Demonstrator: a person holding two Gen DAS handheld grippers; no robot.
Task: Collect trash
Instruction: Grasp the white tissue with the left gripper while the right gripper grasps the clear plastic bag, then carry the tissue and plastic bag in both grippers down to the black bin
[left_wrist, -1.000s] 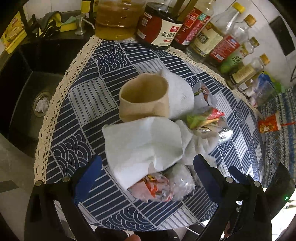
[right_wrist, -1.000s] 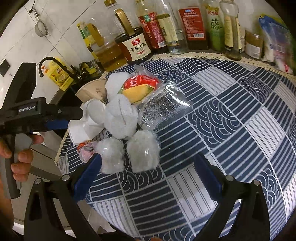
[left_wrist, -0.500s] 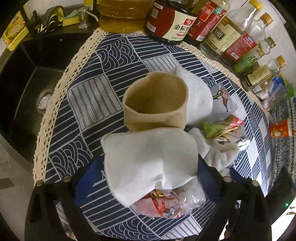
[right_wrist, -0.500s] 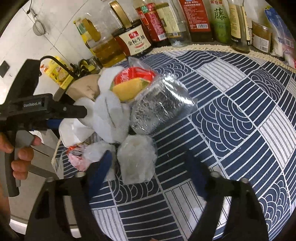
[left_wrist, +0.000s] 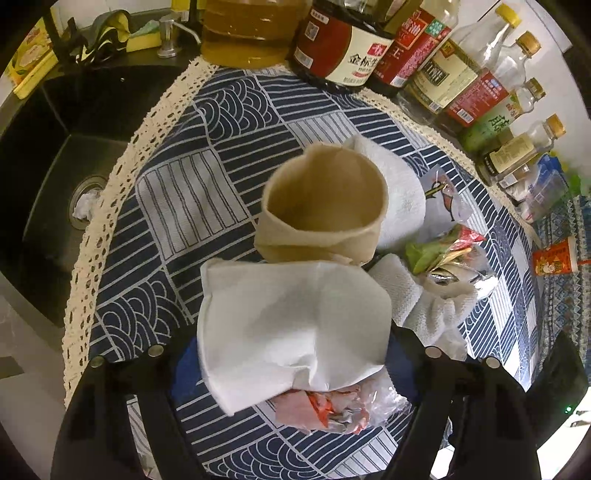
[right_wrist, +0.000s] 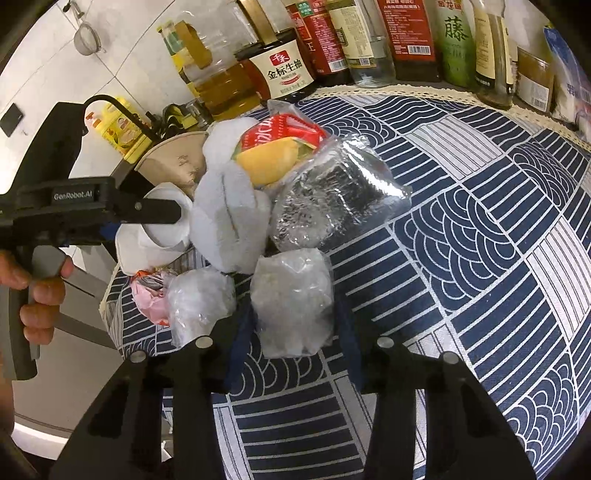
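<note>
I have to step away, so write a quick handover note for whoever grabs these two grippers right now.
Left gripper: shut on the folded white paper towel.
Right gripper: shut on the clear plastic wad.
The trash sits in one pile on the blue patterned cloth: tan paper cup, silver foil bag, red and yellow wrapper, pink wrapper, crumpled tissues.
Done: both grasps made, nothing carried off yet.
Left: lift these two away, then collect the rest. No bin is in view.
</note>
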